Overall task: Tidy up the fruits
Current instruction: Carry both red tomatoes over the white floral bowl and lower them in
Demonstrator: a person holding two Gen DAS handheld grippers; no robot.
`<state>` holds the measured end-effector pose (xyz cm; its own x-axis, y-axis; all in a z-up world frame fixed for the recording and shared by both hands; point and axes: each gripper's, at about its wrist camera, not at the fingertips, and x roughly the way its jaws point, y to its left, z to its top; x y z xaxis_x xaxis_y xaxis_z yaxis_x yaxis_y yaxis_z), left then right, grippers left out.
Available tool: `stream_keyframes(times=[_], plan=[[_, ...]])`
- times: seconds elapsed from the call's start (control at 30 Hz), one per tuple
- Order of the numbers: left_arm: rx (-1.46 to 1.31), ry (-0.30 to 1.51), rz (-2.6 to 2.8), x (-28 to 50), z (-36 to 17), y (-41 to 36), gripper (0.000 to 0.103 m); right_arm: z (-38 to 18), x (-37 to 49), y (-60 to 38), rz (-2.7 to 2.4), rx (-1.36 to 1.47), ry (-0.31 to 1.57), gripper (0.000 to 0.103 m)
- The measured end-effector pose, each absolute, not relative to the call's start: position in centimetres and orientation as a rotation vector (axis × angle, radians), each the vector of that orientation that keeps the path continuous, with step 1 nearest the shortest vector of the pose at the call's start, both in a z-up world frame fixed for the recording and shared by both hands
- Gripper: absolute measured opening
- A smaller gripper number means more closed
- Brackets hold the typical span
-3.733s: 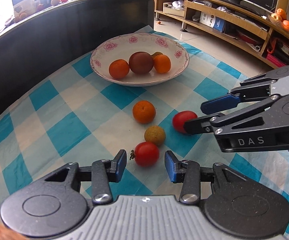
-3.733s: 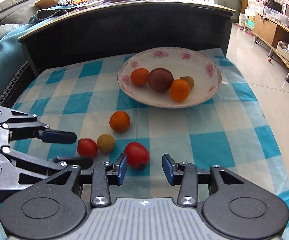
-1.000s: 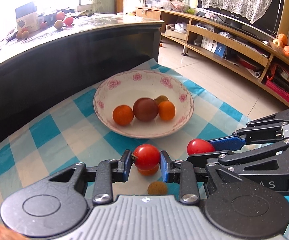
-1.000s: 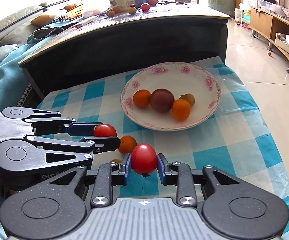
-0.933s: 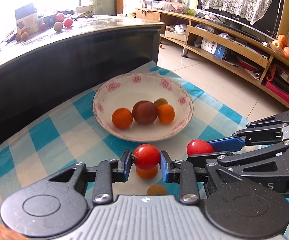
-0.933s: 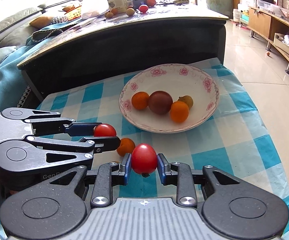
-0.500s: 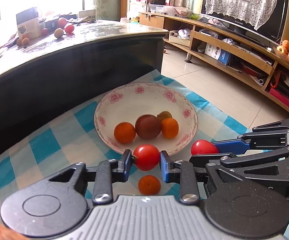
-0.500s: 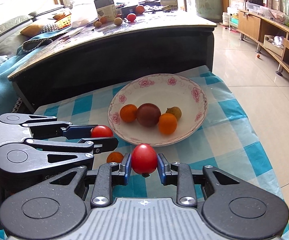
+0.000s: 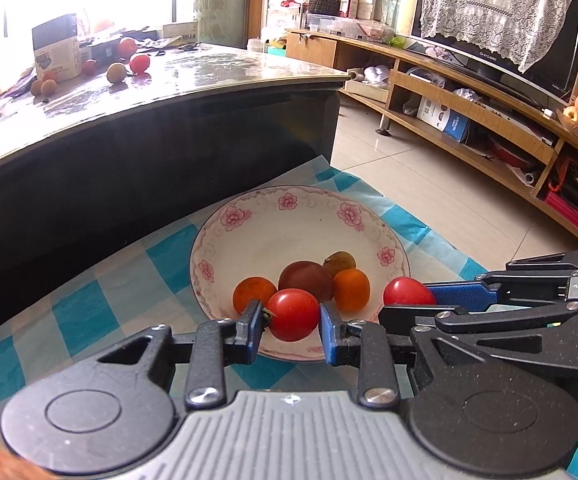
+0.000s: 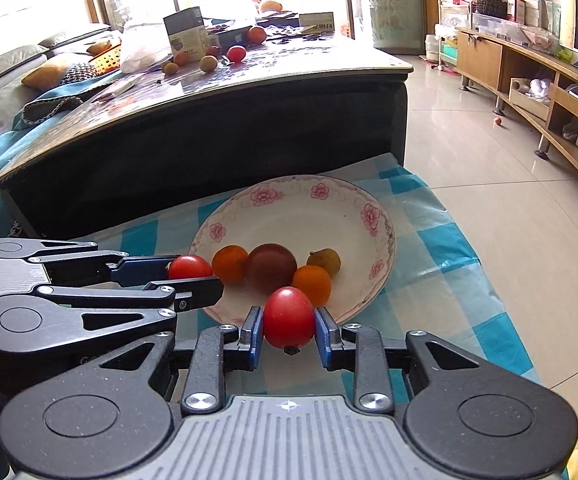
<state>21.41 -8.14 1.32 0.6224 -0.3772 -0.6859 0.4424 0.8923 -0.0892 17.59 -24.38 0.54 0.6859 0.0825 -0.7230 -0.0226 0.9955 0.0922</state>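
Red tomatoes clamped, one in each gripper, over the bowl's near edge.
Left gripper (image 9: 292, 326) jaws narrow, pinching round tomato (image 9: 293, 314); right gripper (image 10: 288, 336) likewise pinching oval tomato (image 10: 288, 317). Floral bowl (image 10: 341, 216) on blue checked cloth (image 10: 445, 256) holds two oranges, a dark fruit, a small brownish fruit.

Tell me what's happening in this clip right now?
A person is sorting fruit with two handheld grippers. The left gripper is shut on a round red tomato, and the right gripper is shut on a more oval red tomato. Both are held near the front rim of the flowered bowl on the checked cloth. The bowl already holds two orange fruits, a dark reddish one and a small brownish one.
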Motion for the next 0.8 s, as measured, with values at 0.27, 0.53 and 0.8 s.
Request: stream_keyframes(times=[0.27,0.53,0.8], plan=[[0.094,0.804,-0.472,22.5,-0.2,-8.7,0.038,-0.9,18.7,-24.9,0.045,0.069,0.847,0.023],[0.085,0.823,-0.451,23.1,-1.0,-8.3,0.038,-1.3,18.9,-24.3,0.063,0.026,0.831,0.024],[0.076,0.821,-0.441,23.5,-1.3,-8.0,0.037,-1.9,19.8,-24.0,0.078,0.006,0.83,0.024]])
